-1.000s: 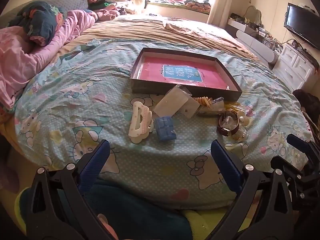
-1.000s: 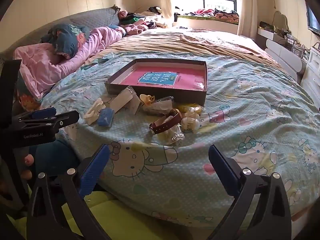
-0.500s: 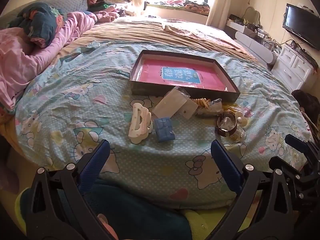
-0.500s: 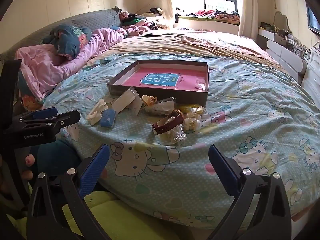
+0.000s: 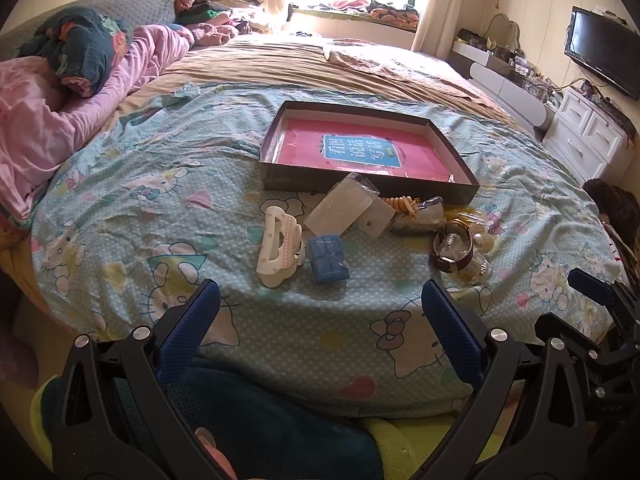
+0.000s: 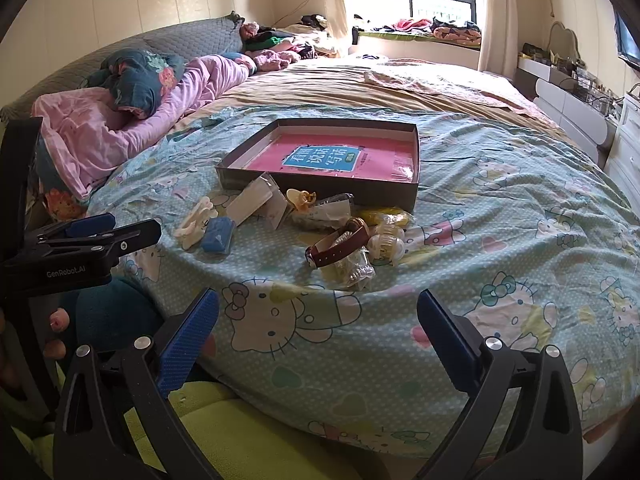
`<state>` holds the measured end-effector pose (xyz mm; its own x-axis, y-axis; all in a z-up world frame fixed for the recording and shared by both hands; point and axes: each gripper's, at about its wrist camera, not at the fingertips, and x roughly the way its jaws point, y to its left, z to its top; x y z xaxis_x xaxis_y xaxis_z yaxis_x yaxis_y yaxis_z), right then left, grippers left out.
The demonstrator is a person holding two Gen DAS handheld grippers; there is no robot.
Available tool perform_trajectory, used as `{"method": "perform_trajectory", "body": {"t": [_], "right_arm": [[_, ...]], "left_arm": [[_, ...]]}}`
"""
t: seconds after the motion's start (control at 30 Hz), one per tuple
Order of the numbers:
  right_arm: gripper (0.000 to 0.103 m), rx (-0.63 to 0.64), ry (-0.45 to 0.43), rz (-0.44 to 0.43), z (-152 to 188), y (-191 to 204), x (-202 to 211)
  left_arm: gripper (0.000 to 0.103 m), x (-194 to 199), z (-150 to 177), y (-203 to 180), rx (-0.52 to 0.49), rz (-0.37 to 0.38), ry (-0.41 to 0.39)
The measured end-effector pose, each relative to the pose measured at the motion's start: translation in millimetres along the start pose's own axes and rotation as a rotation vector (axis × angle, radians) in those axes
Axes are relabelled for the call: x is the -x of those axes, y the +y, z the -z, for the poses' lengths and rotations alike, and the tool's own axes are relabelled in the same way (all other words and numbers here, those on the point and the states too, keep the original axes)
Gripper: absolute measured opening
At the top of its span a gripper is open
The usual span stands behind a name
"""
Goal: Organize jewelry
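Observation:
A shallow dark box [image 5: 280, 182] [image 6: 360, 194] with a pink sheet inside lies on the bed. In front of it lie a white hair claw [image 5: 276, 246] [image 6: 196, 220], a blue case [image 5: 327, 258] [image 6: 218, 234], clear packets [image 5: 340, 208] [image 6: 256, 202], a brown strap watch [image 5: 450, 254] [image 6: 338, 246], pearly beads [image 5: 484, 240] [image 6: 386, 244] and a yellow coil [image 5: 402, 204]. My left gripper [image 5: 320, 328] is open and empty at the bed's near edge. My right gripper [image 6: 318, 332] is open and empty, right of the left one [image 6: 92, 236].
The bed carries a Hello Kitty sheet [image 5: 140, 200], pink bedding [image 5: 48, 128] at the left and a tan blanket [image 5: 320, 68] behind. White drawers [image 5: 588, 140] and a TV [image 5: 604, 56] stand at the right. Green and blue cloth [image 5: 260, 432] lies below the grippers.
Both views have shifted slightly; the jewelry sits a little nearer and lower in the left wrist view. Both grippers stay open and nothing on the bed has moved.

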<state>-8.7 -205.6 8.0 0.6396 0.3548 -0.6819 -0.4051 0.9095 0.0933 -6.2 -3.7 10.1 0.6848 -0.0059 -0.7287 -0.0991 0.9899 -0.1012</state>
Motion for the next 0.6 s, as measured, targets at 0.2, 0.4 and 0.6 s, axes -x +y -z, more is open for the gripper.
{"method": "perform_trajectory", "body": {"t": [0.2, 0.4, 0.6], "right_arm": [[0.099, 0.002, 0.000, 0.001, 0.3, 2.2, 1.6], [0.099, 0.005, 0.004, -0.001, 1.8, 6.5, 5.1], [0.099, 0.003, 0.006, -0.001, 1.6, 6.6, 4.1]], "left_arm": [[0.094, 1.2, 0.3, -0.5, 0.000, 0.000, -0.002], [0.094, 5.3, -0.5, -1.0, -0.002, 0.001, -0.008], [0.094, 5.4, -0.3, -1.2, -0.007, -0.001, -0.008]]}}
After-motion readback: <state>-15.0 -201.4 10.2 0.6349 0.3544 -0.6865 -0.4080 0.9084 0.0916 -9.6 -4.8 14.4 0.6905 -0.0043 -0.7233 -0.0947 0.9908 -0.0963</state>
